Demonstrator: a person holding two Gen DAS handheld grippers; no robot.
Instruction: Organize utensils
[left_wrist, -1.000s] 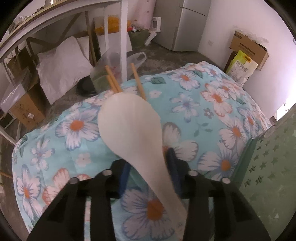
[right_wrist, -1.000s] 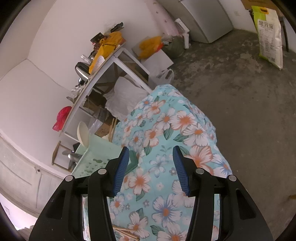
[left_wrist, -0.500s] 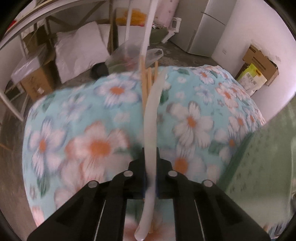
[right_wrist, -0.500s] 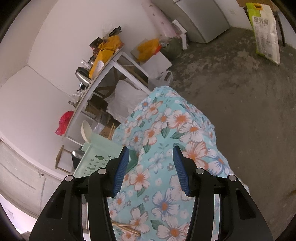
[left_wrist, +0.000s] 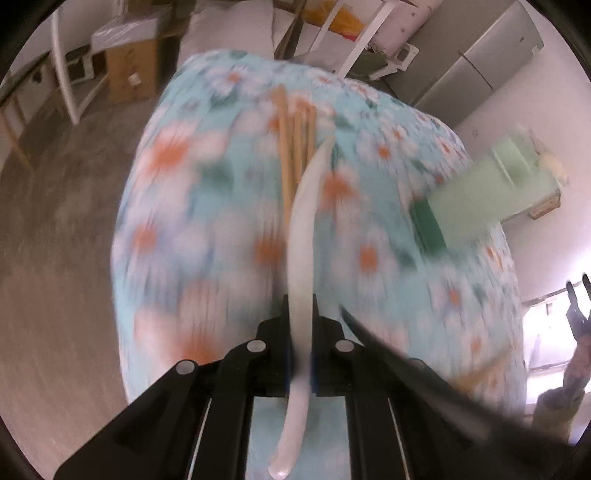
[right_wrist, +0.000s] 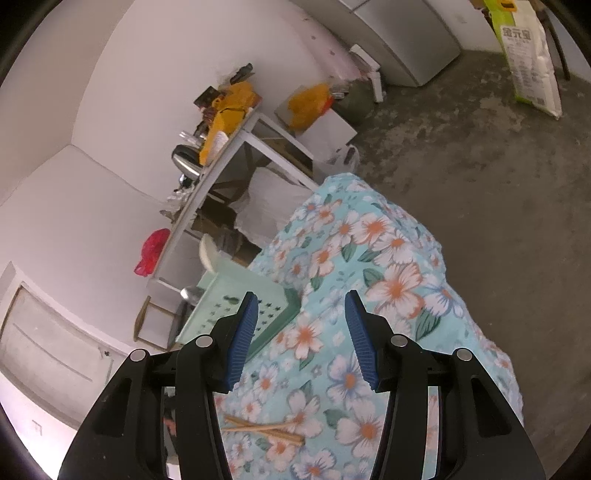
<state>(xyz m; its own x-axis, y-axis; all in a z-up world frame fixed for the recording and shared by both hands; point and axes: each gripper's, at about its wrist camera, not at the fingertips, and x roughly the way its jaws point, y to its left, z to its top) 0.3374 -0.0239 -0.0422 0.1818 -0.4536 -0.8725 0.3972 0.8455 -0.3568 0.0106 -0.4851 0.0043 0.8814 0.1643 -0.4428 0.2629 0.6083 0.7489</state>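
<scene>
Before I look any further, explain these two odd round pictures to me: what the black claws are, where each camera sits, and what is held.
No robot here: a person carries a two-finger clamp in each hand, each with a wide-angle camera looking along its fingers. In the left-hand picture the left gripper grips a white rice spoon seen edge-on, with wooden chopsticks alongside; the picture is blurred. In the right-hand picture the right gripper is open and empty above a flowered tablecloth. More chopsticks lie on it, and a pale green utensil rack stands at its edge.

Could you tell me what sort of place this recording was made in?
Probably a lived-in home kitchen or storage room: a grey refrigerator against the wall, a cluttered white shelf, and a table under a floral tablecloth on bare concrete floor.
</scene>
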